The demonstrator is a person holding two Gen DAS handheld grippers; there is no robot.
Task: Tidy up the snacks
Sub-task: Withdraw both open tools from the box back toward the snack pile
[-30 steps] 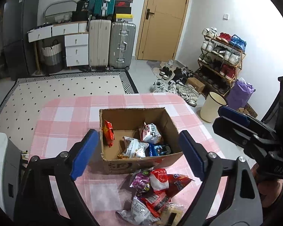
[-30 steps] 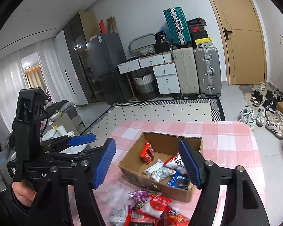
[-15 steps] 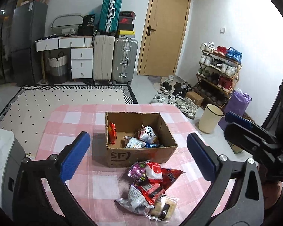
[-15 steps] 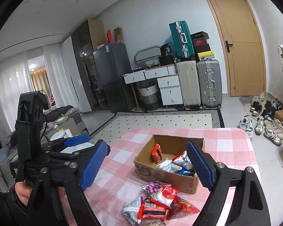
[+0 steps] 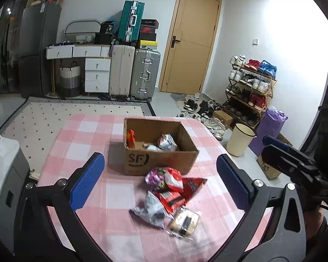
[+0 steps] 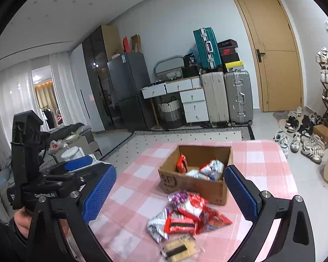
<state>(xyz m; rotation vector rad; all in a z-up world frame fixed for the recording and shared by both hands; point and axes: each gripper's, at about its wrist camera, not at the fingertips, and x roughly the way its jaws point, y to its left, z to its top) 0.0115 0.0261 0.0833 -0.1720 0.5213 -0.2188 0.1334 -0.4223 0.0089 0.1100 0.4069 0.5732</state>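
Snacks point(image 5: 168, 194) lie heaped on the checked bench point(image 5: 81, 144), just in front of the box point(image 5: 159, 159), which holds a few more packets point(image 6: 207, 170). Both tongs hang above the near edge of the bench, apart from the heap and touching nothing. Left tongs point(image 5: 159, 187) stand released, pads wide, nothing between them. Right tongs point(image 6: 170, 196) are opening, also empty; the heap shows beyond the gap between their pads.

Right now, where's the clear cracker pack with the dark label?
In both wrist views the cracker pack lies flat on the checked tablecloth, at the near end of the loose snack pile, in front of the cardboard box.
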